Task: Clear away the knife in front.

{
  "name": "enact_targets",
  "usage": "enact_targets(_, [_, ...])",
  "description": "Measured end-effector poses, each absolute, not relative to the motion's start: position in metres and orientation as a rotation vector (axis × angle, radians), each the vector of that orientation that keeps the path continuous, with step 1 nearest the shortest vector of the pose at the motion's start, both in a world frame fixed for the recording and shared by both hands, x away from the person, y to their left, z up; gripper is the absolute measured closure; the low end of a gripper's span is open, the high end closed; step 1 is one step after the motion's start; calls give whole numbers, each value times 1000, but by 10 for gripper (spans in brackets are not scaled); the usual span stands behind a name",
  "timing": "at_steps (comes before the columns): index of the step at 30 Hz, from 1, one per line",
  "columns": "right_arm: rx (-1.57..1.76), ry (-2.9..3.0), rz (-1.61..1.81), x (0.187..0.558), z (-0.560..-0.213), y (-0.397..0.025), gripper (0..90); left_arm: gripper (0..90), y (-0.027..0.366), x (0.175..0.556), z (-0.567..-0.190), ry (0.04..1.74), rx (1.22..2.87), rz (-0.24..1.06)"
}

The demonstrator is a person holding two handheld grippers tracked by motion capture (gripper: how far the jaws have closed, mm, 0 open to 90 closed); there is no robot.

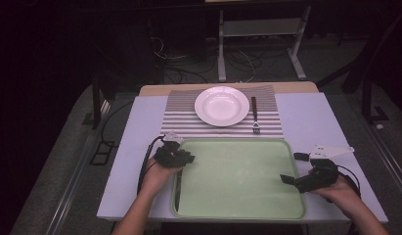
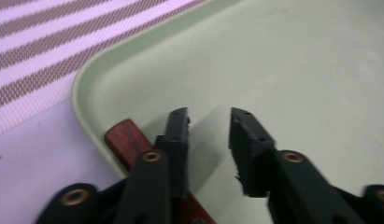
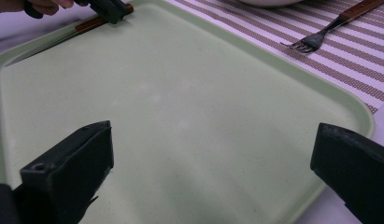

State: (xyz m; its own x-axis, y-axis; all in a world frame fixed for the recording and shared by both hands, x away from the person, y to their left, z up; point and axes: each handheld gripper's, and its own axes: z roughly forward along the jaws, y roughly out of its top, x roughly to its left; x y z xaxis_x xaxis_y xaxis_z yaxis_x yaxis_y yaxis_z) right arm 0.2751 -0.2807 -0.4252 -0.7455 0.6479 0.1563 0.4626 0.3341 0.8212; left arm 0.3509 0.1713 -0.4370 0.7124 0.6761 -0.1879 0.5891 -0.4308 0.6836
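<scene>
Knife [image 3: 63, 37]: lying along the left rim of the green tray [image 1: 237, 176], wooden handle [image 2: 129, 142] toward the placemat, blade pointing toward the person.
Left gripper [image 2: 208, 126]: hovering over the handle end; jaws standing a small gap apart, nothing gripped between them. The handle is passing under the left jaw; contact hard to judge.
Right gripper [image 3: 203, 163]: sitting at the tray's right edge, jaws spread wide, holding nothing.
Beyond tray: striped placemat [image 1: 189, 125] carrying a white plate [image 1: 221, 105], with a fork [image 1: 255, 115] lying just beside it.

White table [image 1: 306, 122] with striped placemat [image 1: 272, 128] and green tray [image 1: 237, 176].
</scene>
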Motion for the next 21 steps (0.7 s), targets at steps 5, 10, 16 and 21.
enact_targets(5, [1012, 2399, 1376, 275, -426, -281, 0, 453, 174, 348, -429, 892, 2119, 138])
enact_targets(10, [1015, 2399, 1378, 274, -426, -281, 0, 340, 179, 344, -423, 845, 2085, 149])
enact_targets(16, [1024, 2392, 1380, 274, -425, -282, 0, 170, 185, 339, -419, 819, 2065, 154])
enact_targets(21, [1020, 2388, 1385, 273, -425, -283, 0, 87, 190, 334, -415, 806, 2066, 178])
